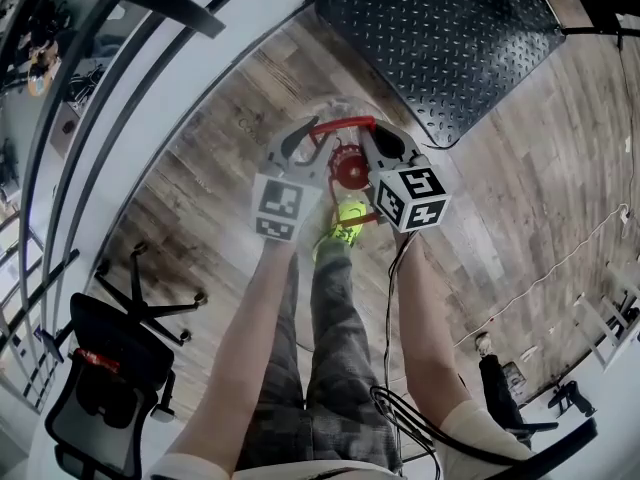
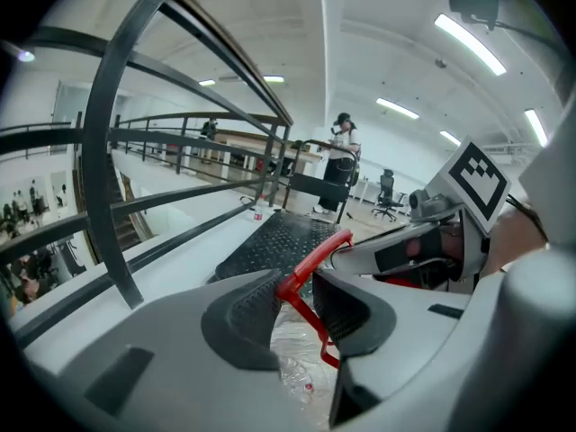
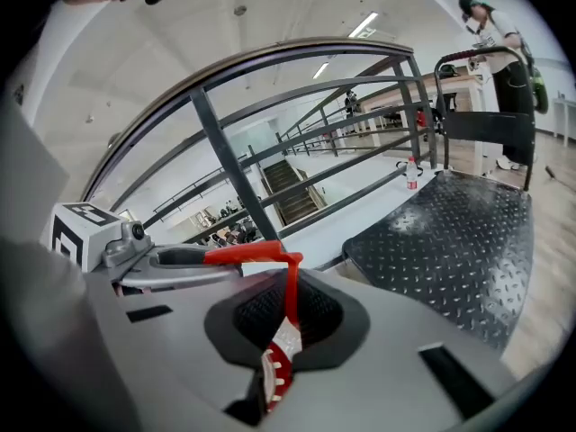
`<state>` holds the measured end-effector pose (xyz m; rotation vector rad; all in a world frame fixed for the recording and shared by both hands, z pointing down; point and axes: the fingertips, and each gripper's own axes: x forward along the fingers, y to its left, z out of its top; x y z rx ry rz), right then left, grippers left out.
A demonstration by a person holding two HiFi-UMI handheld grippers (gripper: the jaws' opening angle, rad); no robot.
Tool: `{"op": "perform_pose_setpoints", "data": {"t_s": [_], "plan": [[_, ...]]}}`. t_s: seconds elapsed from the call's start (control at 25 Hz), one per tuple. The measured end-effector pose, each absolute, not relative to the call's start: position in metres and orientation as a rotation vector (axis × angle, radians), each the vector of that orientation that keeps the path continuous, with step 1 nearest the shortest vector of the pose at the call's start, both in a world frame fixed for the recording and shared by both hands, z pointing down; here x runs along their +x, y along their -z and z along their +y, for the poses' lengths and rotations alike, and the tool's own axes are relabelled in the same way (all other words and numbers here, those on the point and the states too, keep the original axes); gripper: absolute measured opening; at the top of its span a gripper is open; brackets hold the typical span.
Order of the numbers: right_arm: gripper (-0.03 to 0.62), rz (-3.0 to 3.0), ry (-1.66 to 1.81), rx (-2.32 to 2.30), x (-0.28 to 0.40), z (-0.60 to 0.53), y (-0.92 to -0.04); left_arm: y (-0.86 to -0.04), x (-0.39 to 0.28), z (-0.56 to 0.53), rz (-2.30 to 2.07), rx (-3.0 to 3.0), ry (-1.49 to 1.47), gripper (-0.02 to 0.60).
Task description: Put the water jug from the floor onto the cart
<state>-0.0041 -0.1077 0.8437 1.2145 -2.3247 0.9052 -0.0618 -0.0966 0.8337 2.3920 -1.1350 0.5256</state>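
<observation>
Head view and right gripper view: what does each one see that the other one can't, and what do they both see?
Only the head view: the person's legs, a green shoe and an office chair. Only the right gripper view: a staircase, a small bottle beside the cart, and a person standing by the cart's push handle. Both: the red jug handle, pinched in the right tongs, and the black studded cart deck.
</observation>
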Motion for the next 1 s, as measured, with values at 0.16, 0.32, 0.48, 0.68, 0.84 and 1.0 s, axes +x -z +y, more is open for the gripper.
{"op": "perform_pose_setpoints", "data": {"t_s": [0.16,0.32,0.48,0.68,0.84,1.0], "plan": [[0.018,-2.339,-0.912,1.229,-0.001,-0.097,-0.83,-0.822,-0.059,-0.087,-1.12,2.425,-0.533,0.117],[0.018,-2.35,-0.853,1.252,0.0,-0.095,-0.808,-0.804,-0.058,-0.085,-1.136,2.449,-0.503,0.117],[0.018,-2.351,-0.841,1.27,0.001,-0.099,-0.79,-0.785,-0.057,-0.091,-1.136,2.483,-0.504,0.117],[0.018,-2.356,-0.862,1.328,0.002,-0.107,-0.761,-0.752,-0.056,-0.103,-1.117,2.542,-0.512,0.117],[0.018,-2.357,-0.861,1.343,-0.002,-0.113,-0.734,-0.724,-0.06,-0.108,-1.114,2.557,-0.514,0.117],[0.02,-2.354,-0.864,1.344,-0.01,-0.108,-0.705,-0.697,-0.068,-0.105,-1.089,2.558,-0.525,0.117]]}}
